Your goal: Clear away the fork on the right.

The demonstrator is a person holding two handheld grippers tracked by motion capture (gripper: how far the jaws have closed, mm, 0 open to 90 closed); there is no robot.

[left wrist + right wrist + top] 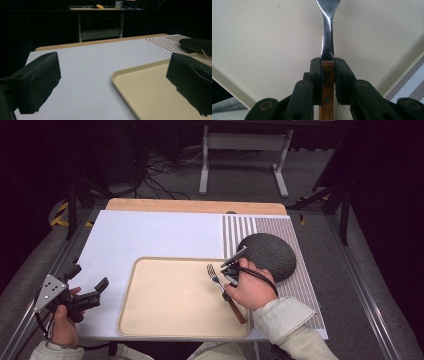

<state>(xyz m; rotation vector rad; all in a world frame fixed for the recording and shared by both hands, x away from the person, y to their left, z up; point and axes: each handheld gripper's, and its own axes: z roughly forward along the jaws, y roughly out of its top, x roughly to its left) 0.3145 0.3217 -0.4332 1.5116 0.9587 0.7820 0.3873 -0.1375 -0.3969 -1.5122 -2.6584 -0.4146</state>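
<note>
Nearest the person, the right gripper point(327, 75) has its two black jaws closed on the wooden handle of a steel fork with a brown riveted handle point(327, 47), pinching it just below the point where the metal neck begins; in the high view the fork point(216, 276) hangs tines-forward over the right part of the shallow cream plastic tray point(150, 320). The grip sits on a narrow, smooth handle, so the fork could pivot between the pads and swing tines-down if it meets the tray at an angle, and a hard set-down could make it skid on the slick surface or nudge the tray. The handle's tail also lies close to the tray's right rim and might catch there. The left gripper point(89, 296) waits at the tray's left, jaws standing wide apart with nothing between them. The tray rests on a white sheet point(150, 235) over a pale wooden tabletop point(195, 205); to the right lie a brown-and-white striped woven mat point(240, 230) and a dark grey round textured placemat point(267, 255). Beyond, the dim room holds a grey floor with loose cables point(160, 170) and a white metal table frame point(245, 150).
</note>
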